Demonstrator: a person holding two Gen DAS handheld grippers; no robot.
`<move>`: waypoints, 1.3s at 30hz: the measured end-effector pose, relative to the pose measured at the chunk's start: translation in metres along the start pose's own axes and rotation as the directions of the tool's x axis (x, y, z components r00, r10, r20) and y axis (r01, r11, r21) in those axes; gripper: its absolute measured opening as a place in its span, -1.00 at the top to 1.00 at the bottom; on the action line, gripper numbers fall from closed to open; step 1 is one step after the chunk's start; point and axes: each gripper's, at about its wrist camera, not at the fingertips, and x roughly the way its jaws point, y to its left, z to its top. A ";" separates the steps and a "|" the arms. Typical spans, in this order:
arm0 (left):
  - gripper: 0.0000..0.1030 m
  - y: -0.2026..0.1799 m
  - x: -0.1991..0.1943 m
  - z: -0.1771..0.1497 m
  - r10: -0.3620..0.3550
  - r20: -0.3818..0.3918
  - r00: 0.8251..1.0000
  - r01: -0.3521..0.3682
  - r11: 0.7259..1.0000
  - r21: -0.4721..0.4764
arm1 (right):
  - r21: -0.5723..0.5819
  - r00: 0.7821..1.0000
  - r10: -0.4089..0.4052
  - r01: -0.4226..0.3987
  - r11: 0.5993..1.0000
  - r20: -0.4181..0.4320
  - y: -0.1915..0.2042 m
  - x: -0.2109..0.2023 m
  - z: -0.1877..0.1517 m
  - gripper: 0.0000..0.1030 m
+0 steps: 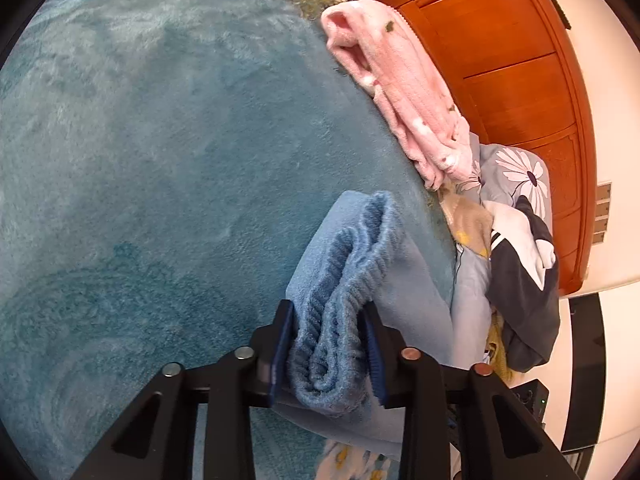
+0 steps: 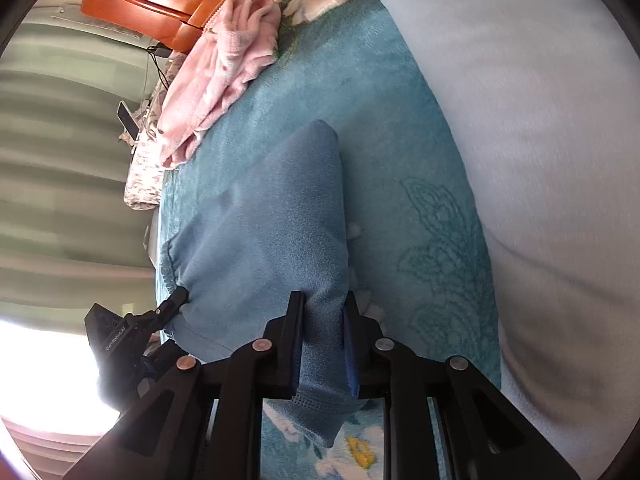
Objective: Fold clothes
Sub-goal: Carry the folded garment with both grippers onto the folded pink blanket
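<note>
While clamped by both sets of fingers, blue fleece garment (image 2: 264,220) hangs over teal bed blanket (image 1: 160,140): left gripper (image 1: 328,344) pinching bunched ribbed waistband (image 1: 352,264), right gripper (image 2: 322,340) closed on a hem. Likely slip from that thick bunch, skewing the fold. Farther off, pink fleece garment (image 1: 400,92), wooden headboard (image 1: 508,52).

Bright daylight, blown-out glare low left in the right view, probably a window; fisheye-bent edges
</note>
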 end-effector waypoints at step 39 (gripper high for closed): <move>0.42 -0.167 0.098 0.280 0.370 0.273 0.888 -0.457 0.645 0.613 | -0.194 0.938 -0.136 0.205 0.959 0.319 0.198 0.090 0.281 0.70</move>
